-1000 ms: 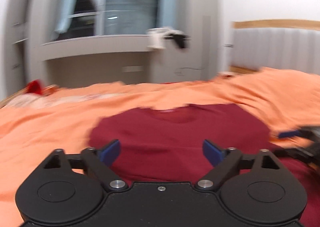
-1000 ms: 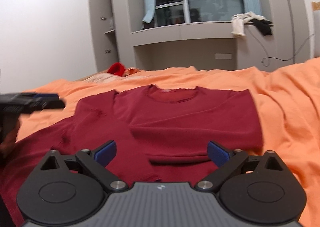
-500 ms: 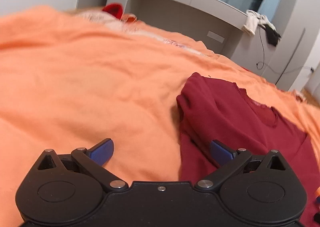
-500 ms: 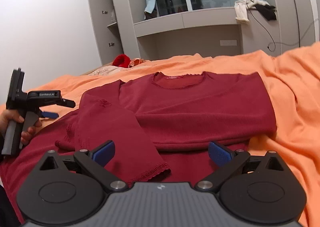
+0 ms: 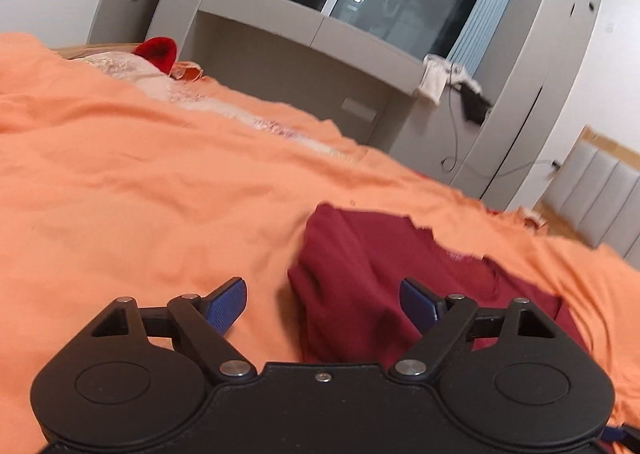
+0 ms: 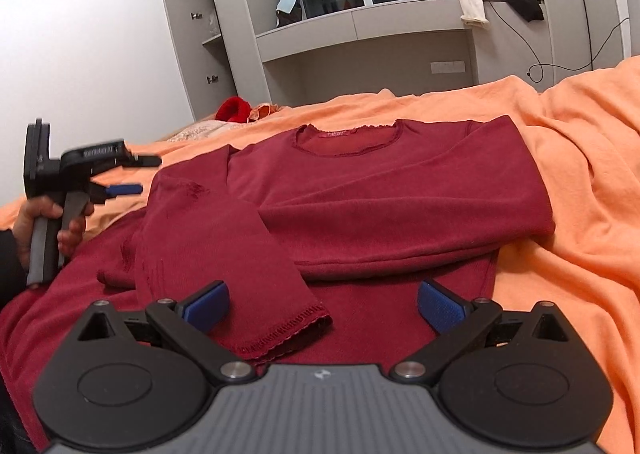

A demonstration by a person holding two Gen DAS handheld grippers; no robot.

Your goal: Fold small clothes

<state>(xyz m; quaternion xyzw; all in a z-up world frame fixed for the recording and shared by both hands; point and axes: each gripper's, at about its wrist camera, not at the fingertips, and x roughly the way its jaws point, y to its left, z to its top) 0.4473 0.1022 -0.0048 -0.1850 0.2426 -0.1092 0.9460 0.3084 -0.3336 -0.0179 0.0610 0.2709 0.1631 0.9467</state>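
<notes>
A dark red long-sleeved top (image 6: 384,194) lies face up on the orange bed cover (image 6: 580,158), filling the middle of the right wrist view, neckline toward the upper centre. Judging by how it lies, the fold is partly made: one sleeve runs across the chest as a band through the middle of the frame, and the other sleeve (image 6: 224,266) is laid down over the body at lower left, its cuff near the bottom centre. That sleeve looks bunched and its shoulder rumpled, so it probably needs straightening, and the body is not yet doubled up from hem to collar, which seems the main step left.

The right gripper (image 6: 322,304) hovers over the hem at the bottom of its frame, fingers spread wide with nothing held. The left gripper (image 5: 322,304), seen at the left edge of the right view in a person's hand, points at the garment's shoulder edge; its fingers are closing, with cloth between them but not yet pinched
</notes>
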